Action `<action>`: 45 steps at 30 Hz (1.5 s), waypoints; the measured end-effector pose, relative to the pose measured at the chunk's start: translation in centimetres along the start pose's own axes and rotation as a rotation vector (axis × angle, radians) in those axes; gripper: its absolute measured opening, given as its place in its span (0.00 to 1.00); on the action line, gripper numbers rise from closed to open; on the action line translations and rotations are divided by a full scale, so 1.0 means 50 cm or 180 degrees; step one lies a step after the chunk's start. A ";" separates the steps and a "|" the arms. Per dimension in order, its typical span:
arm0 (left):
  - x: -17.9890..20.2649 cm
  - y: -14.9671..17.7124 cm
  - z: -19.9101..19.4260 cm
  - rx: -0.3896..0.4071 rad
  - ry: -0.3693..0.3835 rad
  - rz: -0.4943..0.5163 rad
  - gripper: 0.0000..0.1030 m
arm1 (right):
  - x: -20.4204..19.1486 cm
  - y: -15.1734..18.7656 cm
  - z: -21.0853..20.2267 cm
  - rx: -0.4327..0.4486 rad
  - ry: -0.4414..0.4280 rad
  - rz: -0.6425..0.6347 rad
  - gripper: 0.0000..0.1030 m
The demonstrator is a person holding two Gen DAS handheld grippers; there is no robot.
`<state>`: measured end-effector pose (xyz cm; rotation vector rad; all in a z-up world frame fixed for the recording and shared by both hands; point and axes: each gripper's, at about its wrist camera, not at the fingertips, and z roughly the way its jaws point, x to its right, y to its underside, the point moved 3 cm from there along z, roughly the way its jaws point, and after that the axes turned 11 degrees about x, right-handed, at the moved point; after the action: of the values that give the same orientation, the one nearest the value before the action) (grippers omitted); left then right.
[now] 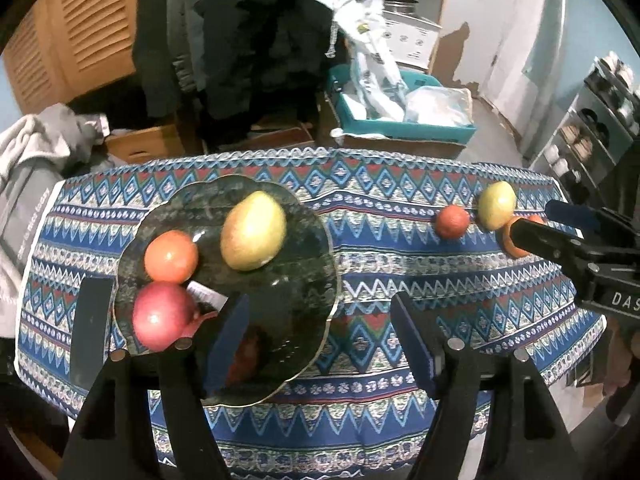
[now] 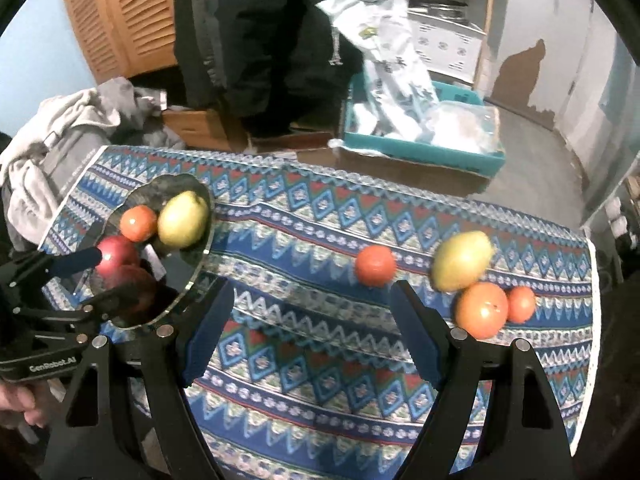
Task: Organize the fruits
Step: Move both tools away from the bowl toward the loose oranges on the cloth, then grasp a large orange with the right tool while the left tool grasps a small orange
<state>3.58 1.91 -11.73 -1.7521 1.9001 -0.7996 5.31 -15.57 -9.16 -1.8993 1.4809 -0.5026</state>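
Observation:
A dark glass plate (image 1: pixel 288 280) (image 2: pixel 188 264) sits on the left of the patterned tablecloth (image 1: pixel 360 272) (image 2: pixel 304 248). It holds a yellow-green mango (image 1: pixel 253 230) (image 2: pixel 183 219), an orange (image 1: pixel 171 256) (image 2: pixel 138 223) and a red apple (image 1: pixel 163 317) (image 2: pixel 116 254). On the cloth at the right lie a second mango (image 1: pixel 497 205) (image 2: pixel 462 260), a small red-orange fruit (image 1: pixel 452 221) (image 2: pixel 375 266), a large orange (image 2: pixel 482 310) and a small orange fruit (image 2: pixel 521 304). My left gripper (image 1: pixel 320 332) (image 2: pixel 100 276) is open over the plate's near edge. My right gripper (image 2: pixel 312 324) (image 1: pixel 544 222) is open, empty, left of the large orange.
Behind the table stand a teal crate (image 1: pixel 404 118) (image 2: pixel 424 136) with plastic bags, cardboard boxes (image 1: pixel 140 142), grey clothing (image 1: pixel 36 160) at the left, a person in dark clothes and a shelf rack (image 1: pixel 588 128) at the right.

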 end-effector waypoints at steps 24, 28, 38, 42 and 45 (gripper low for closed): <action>0.200 -0.050 0.046 -0.0146 0.0313 0.0694 0.76 | 0.240 0.054 -0.031 -0.0340 0.0220 0.0073 0.79; 0.212 -0.059 0.070 -0.0234 0.0377 0.0699 0.76 | 0.273 0.051 -0.013 -0.0486 0.0173 0.0015 0.79; 0.249 -0.081 0.168 -0.0427 0.0462 0.0819 0.77 | 0.336 0.069 0.069 -0.0750 0.0061 0.0040 0.79; 0.268 -0.078 0.206 -0.0481 0.0524 0.0851 0.77 | 0.350 0.088 0.108 -0.0820 0.0015 0.0121 0.79; 0.285 -0.071 0.233 -0.0527 0.0531 0.0924 0.77 | 0.362 0.101 0.137 -0.0887 0.0022 0.0184 0.77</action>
<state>12.41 -13.76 -16.99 -1.4869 2.3237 -0.7152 11.41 -31.66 -19.32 -2.0587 1.6766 -0.2874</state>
